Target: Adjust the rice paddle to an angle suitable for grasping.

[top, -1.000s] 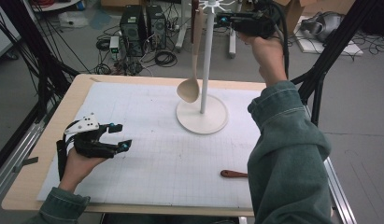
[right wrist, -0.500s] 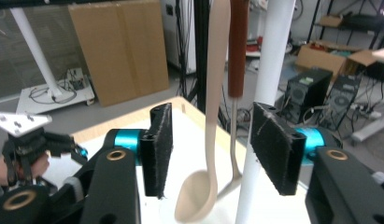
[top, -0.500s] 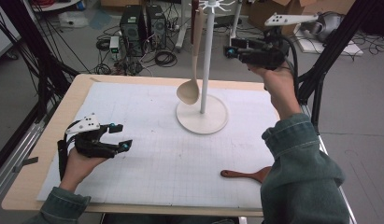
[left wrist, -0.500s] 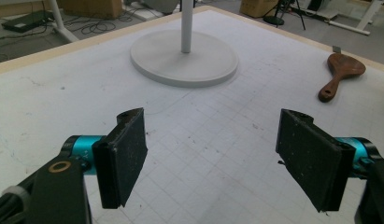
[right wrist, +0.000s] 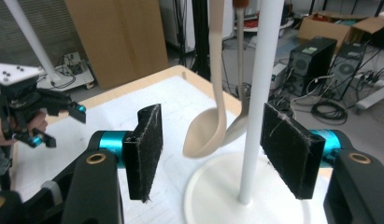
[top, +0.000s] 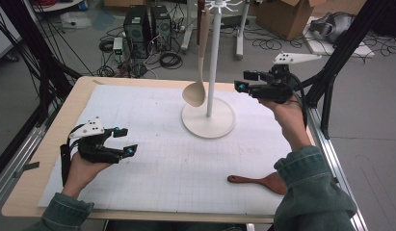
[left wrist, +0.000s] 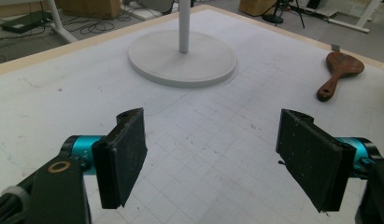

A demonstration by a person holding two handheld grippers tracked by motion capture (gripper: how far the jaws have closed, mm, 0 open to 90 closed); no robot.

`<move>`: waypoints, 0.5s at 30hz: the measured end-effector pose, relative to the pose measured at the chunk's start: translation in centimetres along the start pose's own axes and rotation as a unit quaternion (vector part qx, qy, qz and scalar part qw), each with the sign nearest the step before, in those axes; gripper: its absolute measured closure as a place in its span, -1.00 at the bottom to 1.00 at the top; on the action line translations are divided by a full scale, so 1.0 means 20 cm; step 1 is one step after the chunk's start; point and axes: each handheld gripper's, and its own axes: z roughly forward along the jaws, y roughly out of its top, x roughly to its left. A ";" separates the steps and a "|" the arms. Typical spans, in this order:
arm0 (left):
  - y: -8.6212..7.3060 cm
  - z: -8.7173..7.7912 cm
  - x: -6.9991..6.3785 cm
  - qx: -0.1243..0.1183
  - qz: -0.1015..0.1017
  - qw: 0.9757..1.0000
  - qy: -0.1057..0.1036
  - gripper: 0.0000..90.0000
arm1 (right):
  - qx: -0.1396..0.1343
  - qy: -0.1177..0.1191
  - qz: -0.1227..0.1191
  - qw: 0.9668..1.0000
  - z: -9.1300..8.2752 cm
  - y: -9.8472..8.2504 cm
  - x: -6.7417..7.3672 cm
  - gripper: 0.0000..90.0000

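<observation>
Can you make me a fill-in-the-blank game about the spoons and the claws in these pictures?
1. The beige ladle hangs from the white ____.
2. The brown wooden spoon lies flat on the ____ near the person's right sleeve.
3. The right claw is held up in the air, its jaws just opening, with ____ between them.
4. The left claw rests low over the mat with its jaws ____.

Missing words: stand; table; nothing; open

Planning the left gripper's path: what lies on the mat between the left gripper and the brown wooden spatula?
Nothing: in the high view, only bare white grid mat lies between the left gripper and the wooden spatula. The left gripper view shows the same.
</observation>
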 end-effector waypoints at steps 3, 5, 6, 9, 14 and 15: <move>-0.01 0.00 0.01 0.002 -0.003 1.000 0.001 -0.45 | 0.006 0.002 -0.002 1.000 0.00 -0.06 0.02 -0.15; -0.02 0.00 0.01 0.002 -0.006 1.000 0.003 -0.46 | 0.015 0.002 -0.003 1.000 0.00 -0.10 0.03 -0.17; -0.02 0.00 0.02 0.003 -0.008 1.000 0.003 -0.46 | 0.021 0.001 -0.004 1.000 0.00 -0.12 0.03 -0.18; -0.02 0.01 0.02 0.007 -0.006 1.000 0.005 -0.46 | 0.029 -0.001 0.003 1.000 0.01 -0.18 0.03 -0.24; -0.04 0.03 0.02 0.017 -0.007 1.000 0.006 -0.49 | 0.046 0.002 -0.002 0.999 0.00 -0.25 0.05 -0.24; -0.05 0.04 0.02 0.017 -0.008 1.000 0.007 -0.50 | 0.047 0.005 -0.005 0.999 0.00 -0.27 0.06 -0.25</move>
